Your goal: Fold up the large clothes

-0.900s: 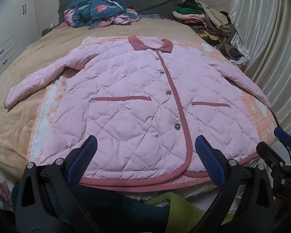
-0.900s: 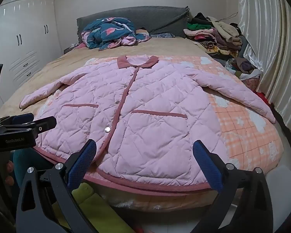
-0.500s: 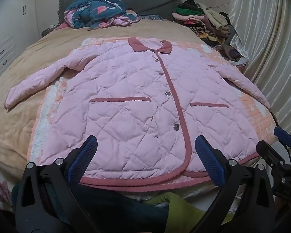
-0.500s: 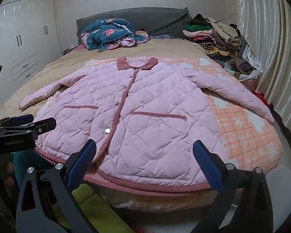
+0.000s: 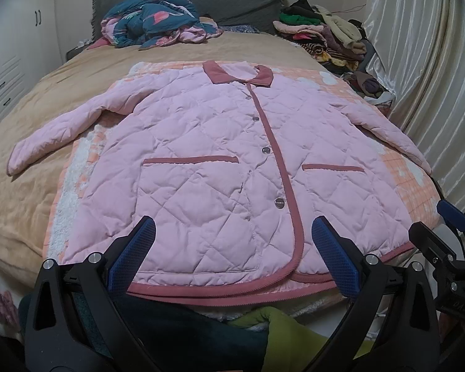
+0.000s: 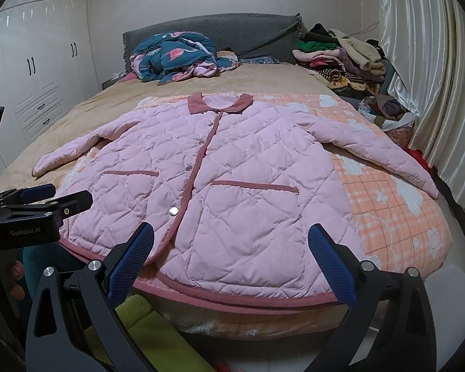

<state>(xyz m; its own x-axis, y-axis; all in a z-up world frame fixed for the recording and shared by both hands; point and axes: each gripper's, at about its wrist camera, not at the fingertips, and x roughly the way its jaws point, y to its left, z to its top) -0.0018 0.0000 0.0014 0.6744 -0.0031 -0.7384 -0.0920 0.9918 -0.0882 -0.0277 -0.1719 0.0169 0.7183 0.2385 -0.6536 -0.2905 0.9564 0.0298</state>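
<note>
Lying flat, face up and buttoned on the bed (image 5: 21, 186), sleeves spread wide, the pink quilted jacket (image 5: 220, 167) is waiting entirely unfolded while the left tongs (image 5: 232, 248) and right tongs (image 6: 231, 249) are hovering wide open, empty, near its hem.

Very little differs from the earlier pictures. In the left wrist view the pink quilted jacket (image 5: 220, 167) sits a touch lower in frame than before, and the right gripper (image 5: 449, 217) at the right edge has edged slightly lower too.
</note>
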